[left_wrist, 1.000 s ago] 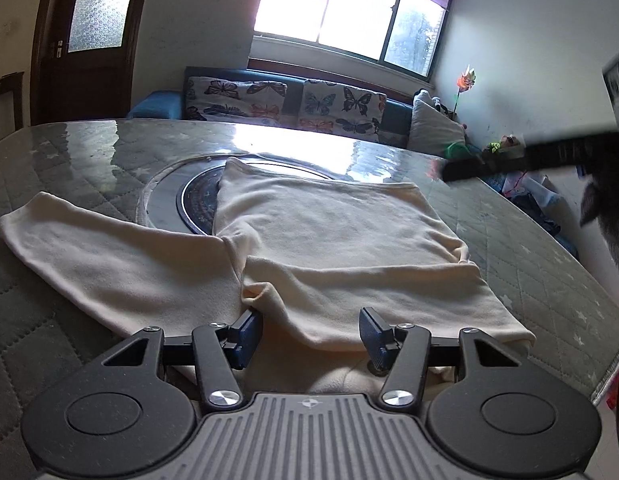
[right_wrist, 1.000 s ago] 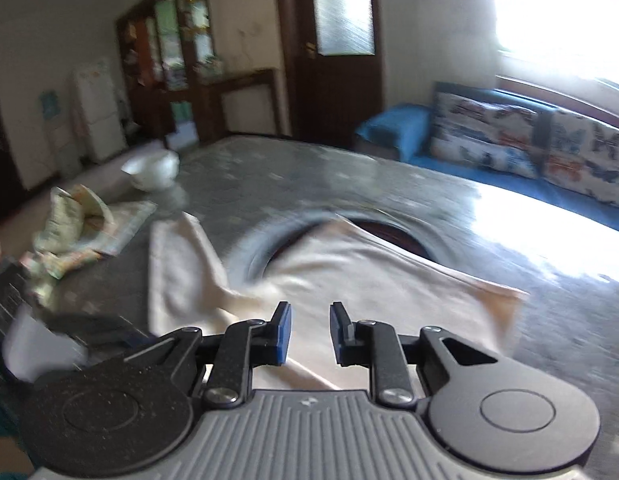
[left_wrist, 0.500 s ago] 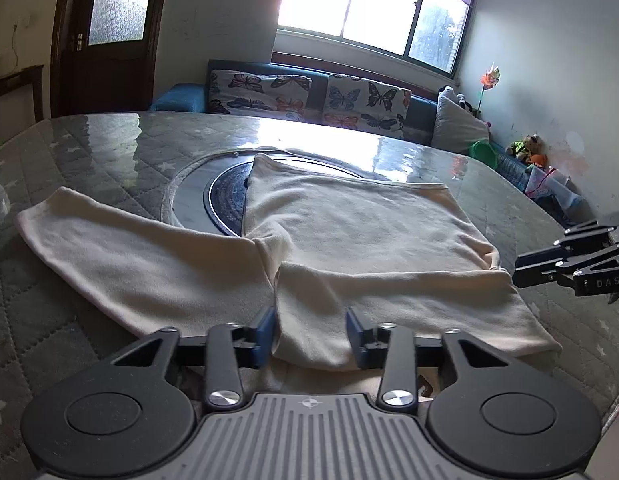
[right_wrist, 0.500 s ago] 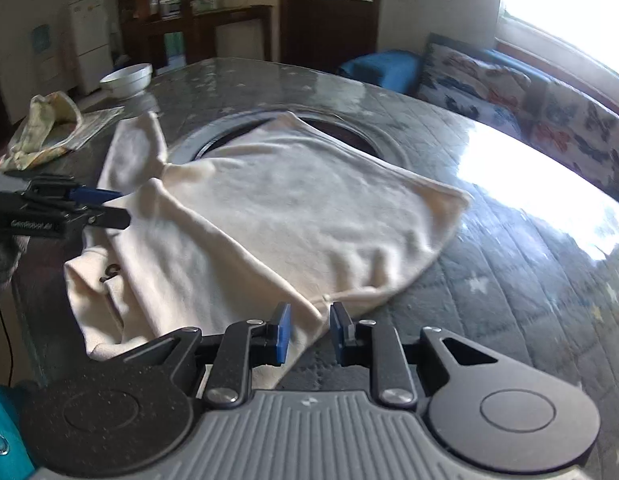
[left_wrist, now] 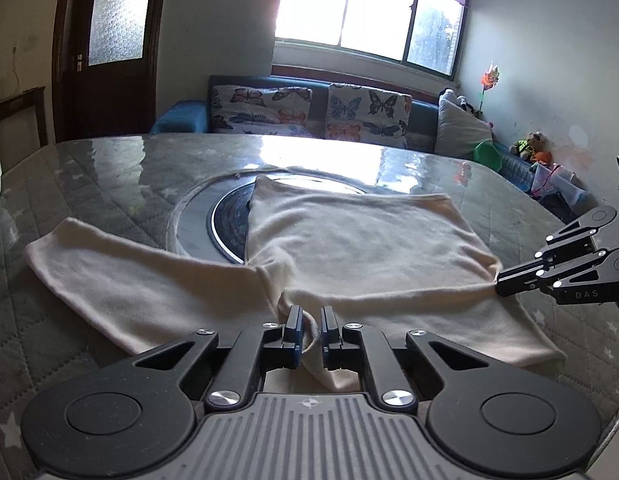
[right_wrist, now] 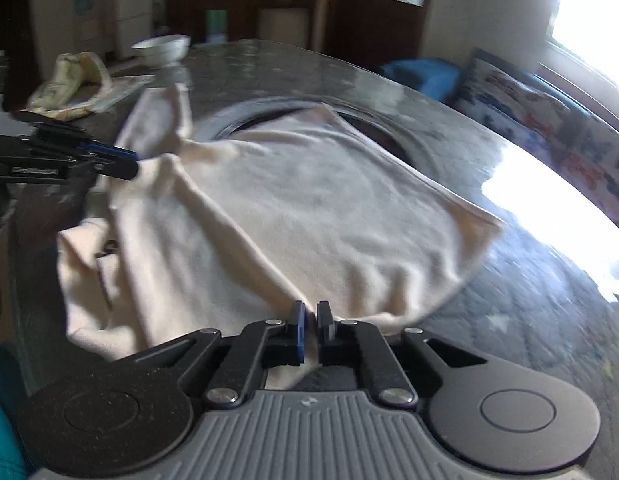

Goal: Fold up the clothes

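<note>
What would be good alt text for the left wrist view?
The left gripper is shut on the near edge of a cream knit sweater spread on a quilted grey table; the right gripper pinches its right side.

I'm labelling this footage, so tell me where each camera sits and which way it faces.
Left wrist: sits on the left tool, facing the window across the cream garment; the right tool shows alongside.
Right wrist: sits on the right tool, facing the dark door; the left tool shows alongside.
Shared: the garment, each tool shut on it, and the table.

bowl (right_wrist: 161, 45) and crumpled cloth (right_wrist: 71, 80) crowd far edge, tabletop (left_wrist: 121, 168) beyond seemingly open
</note>
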`<action>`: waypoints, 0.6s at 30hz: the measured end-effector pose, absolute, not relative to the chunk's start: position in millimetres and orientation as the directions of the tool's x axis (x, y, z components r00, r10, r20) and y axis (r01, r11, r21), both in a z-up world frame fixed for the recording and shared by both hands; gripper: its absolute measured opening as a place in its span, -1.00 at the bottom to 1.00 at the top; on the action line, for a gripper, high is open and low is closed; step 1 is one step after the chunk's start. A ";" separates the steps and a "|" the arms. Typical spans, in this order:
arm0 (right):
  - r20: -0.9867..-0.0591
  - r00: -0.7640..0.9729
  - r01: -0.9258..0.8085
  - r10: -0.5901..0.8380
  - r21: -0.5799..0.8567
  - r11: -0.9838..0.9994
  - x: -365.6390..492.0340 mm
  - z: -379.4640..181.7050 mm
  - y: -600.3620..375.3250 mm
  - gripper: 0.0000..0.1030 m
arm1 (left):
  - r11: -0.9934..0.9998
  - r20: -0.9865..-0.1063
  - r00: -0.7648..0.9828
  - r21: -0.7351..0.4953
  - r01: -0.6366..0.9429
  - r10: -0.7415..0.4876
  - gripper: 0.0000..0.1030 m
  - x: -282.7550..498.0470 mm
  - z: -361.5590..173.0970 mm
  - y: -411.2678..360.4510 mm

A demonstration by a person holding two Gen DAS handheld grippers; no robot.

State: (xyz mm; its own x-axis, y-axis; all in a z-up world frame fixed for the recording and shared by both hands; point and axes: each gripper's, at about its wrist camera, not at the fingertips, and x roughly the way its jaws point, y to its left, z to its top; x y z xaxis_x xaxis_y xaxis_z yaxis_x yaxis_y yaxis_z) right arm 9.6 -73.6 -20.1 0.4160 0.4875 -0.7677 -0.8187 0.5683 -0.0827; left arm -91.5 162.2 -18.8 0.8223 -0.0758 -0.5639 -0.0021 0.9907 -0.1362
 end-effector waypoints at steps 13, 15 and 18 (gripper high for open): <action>-0.743 0.427 -0.800 0.515 -0.045 0.598 22.3 -13.6 -88.7 -0.47 | 0.993 -0.585 0.807 -0.120 0.013 -0.081 -0.75 -86.5 -24.4 160.0; -0.751 0.421 -0.780 0.508 -0.014 0.625 31.9 -17.1 -83.4 -0.48 | 0.993 -0.589 0.805 -0.118 0.004 -0.073 -0.72 -87.3 -24.7 161.6; -0.764 0.414 -0.757 0.495 0.013 0.653 42.1 -21.6 -78.1 -0.48 | 0.993 -0.591 0.804 -0.122 -0.002 -0.071 -0.71 -88.1 -25.3 163.5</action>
State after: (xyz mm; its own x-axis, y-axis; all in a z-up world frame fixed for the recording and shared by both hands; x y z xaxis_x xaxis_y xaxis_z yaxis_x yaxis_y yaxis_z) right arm 42.1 -78.1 -21.6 0.4138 0.4947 -0.7642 -0.7571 0.6532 0.0129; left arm -88.1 163.5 -25.3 0.8038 -0.0705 -0.5907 -0.0024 0.9926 -0.1217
